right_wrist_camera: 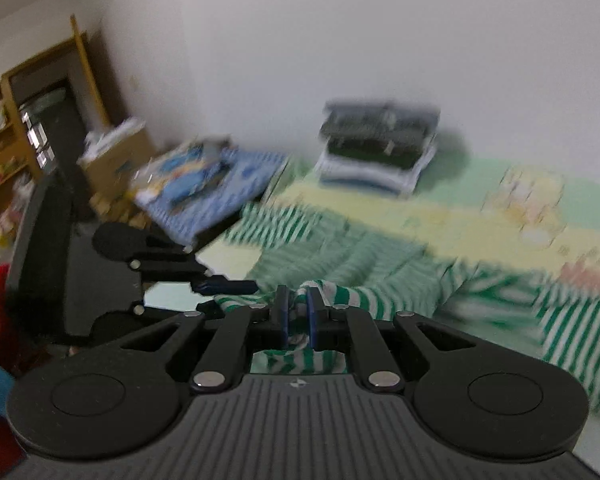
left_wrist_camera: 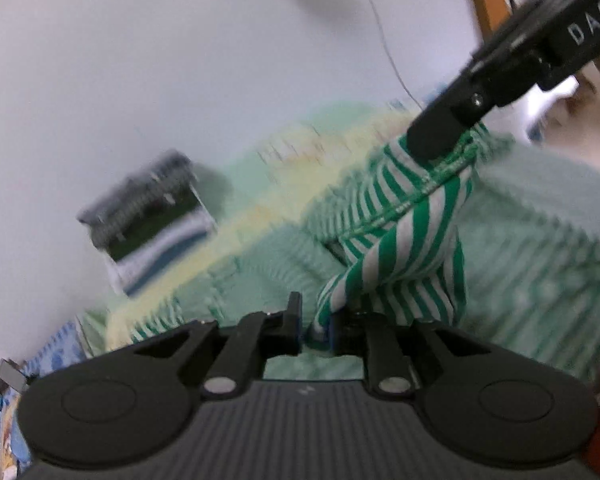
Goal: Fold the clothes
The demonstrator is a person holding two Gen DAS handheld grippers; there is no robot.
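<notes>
Folded stack [right_wrist_camera: 376, 152]: dark and pale garments, piled on the bed [right_wrist_camera: 580, 200] against the wall, left of the working area in the left wrist view.

Left gripper [left_wrist_camera: 316, 324]: fingers nearly closed, pinching an edge of the striped cloth between blue pads.

Green-and-white striped garment [left_wrist_camera: 400, 248]: lifted and bunched between the two grippers, its lower part trailing onto the pale green bed sheet. A stitched hem runs up toward the right gripper. Which kind of garment it is cannot be told; both views are blurred.

Right gripper [right_wrist_camera: 297, 312]: fingers closed on a gathered fold of the same cloth, close beside the left gripper.

Handling note (judgement): the cloth hangs twisted between two close grips, so a clean fold likely calls for drawing the held points apart until the hem runs straight, keeping both pinches firm, then lowering the garment flat on a bare part of the sheet, clear of the stack.
</notes>
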